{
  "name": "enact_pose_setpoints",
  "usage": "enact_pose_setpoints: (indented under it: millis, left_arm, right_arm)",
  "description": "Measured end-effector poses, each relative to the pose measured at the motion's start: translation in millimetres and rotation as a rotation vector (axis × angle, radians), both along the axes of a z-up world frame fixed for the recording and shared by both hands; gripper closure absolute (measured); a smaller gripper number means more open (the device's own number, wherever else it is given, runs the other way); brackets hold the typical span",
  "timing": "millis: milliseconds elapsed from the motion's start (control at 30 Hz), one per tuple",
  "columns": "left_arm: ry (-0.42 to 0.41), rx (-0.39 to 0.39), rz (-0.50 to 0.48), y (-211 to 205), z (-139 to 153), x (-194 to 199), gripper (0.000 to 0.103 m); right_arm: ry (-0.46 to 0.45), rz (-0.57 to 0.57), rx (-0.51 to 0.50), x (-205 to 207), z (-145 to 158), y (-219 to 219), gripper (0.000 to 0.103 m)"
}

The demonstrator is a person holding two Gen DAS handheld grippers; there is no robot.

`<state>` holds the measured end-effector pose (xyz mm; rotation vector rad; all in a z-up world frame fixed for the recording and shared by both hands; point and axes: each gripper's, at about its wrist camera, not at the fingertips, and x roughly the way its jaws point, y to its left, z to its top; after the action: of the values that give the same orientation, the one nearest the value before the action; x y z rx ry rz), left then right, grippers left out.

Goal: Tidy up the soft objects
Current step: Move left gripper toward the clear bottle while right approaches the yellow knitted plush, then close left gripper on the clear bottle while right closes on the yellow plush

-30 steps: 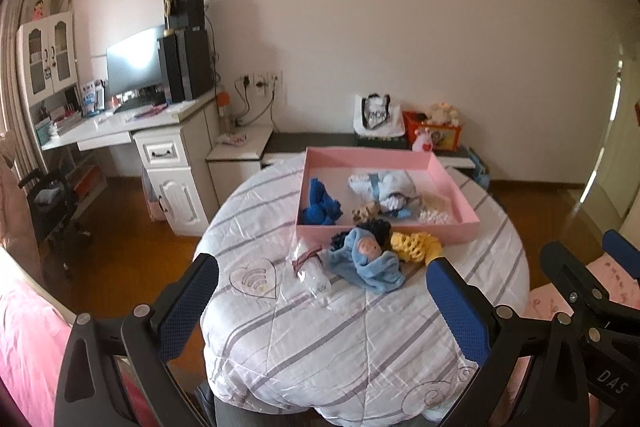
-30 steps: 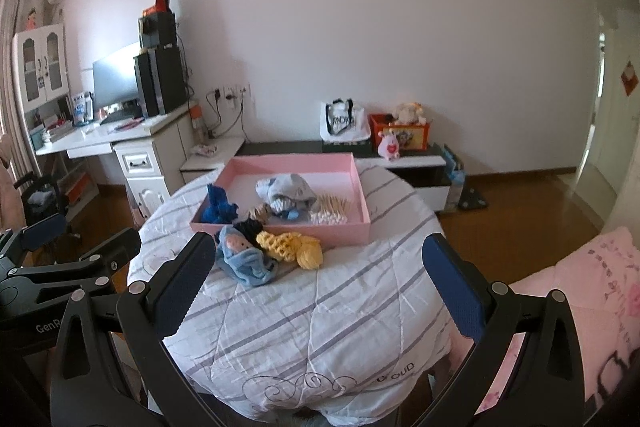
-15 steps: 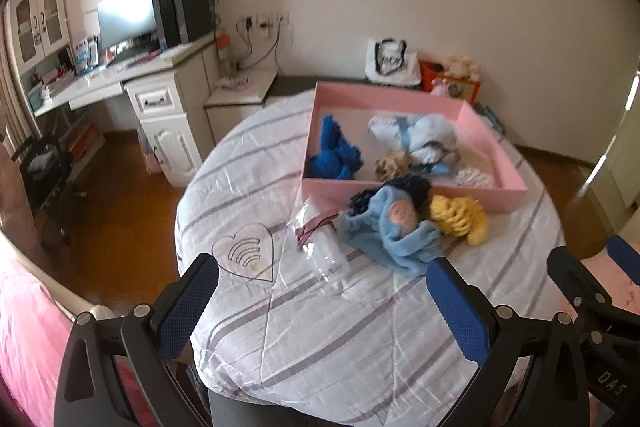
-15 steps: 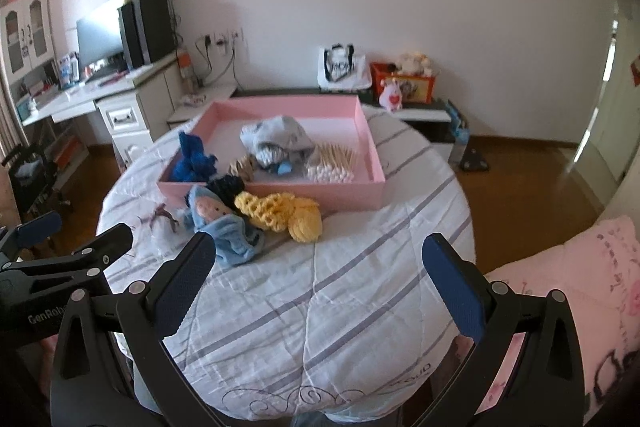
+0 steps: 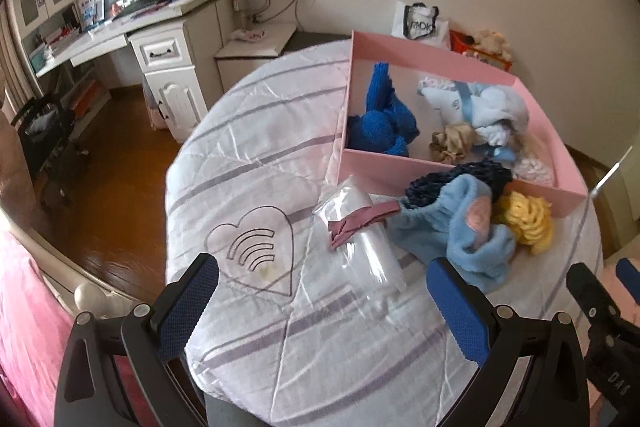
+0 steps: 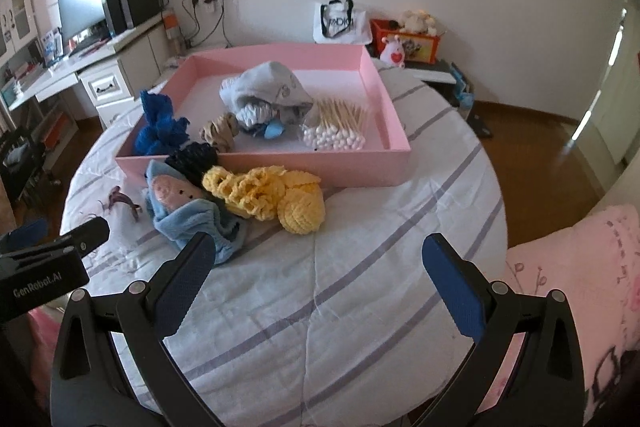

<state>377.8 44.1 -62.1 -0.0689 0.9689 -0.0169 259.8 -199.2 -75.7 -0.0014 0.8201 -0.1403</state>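
A pink tray [image 6: 396, 131] [image 5: 536, 115] sits on the round quilted table [image 6: 360, 267]. It holds a blue knit piece [image 6: 160, 127], a pale blue garment [image 6: 268, 91], a tan scrunchie [image 6: 220, 133] and a pack of cotton swabs [image 6: 336, 127]. In front of the tray lie a light blue doll-faced plush [image 6: 180, 203] [image 5: 468, 227], a dark knit piece [image 6: 192, 157], a yellow crochet toy [image 6: 272, 195] [image 5: 528, 219] and a clear plastic bag with a mauve tie [image 5: 360, 239]. My left gripper [image 5: 320, 303] hangs open above the near table. My right gripper [image 6: 316, 271] is open too, just short of the toys.
A white desk [image 5: 120, 39] with a monitor and speakers stands at the back left. A low shelf with a tote bag [image 6: 338, 23] and toy box runs along the wall. Pink bedding [image 6: 580, 287] lies at the right, and wooden floor surrounds the table.
Both grippers have moved forward and down toward the table, so the toys and tray look larger and nearer. Nothing was grasped; both stay open.
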Motion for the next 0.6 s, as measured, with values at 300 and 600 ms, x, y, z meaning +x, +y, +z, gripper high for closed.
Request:
enact_pose_setpoints:
  millis: [300, 600]
  left_arm:
    - [0.066, -0.064, -0.019, 8, -37, 44, 0.002]
    - [0.052, -0.045, -0.04, 15, -61, 60, 0.007]
  right_arm:
    - [0.073, -0.024, -0.016, 33, -21, -3, 0.0]
    - [0.13, -0.005, -0.021, 59, -40, 4, 0.0]
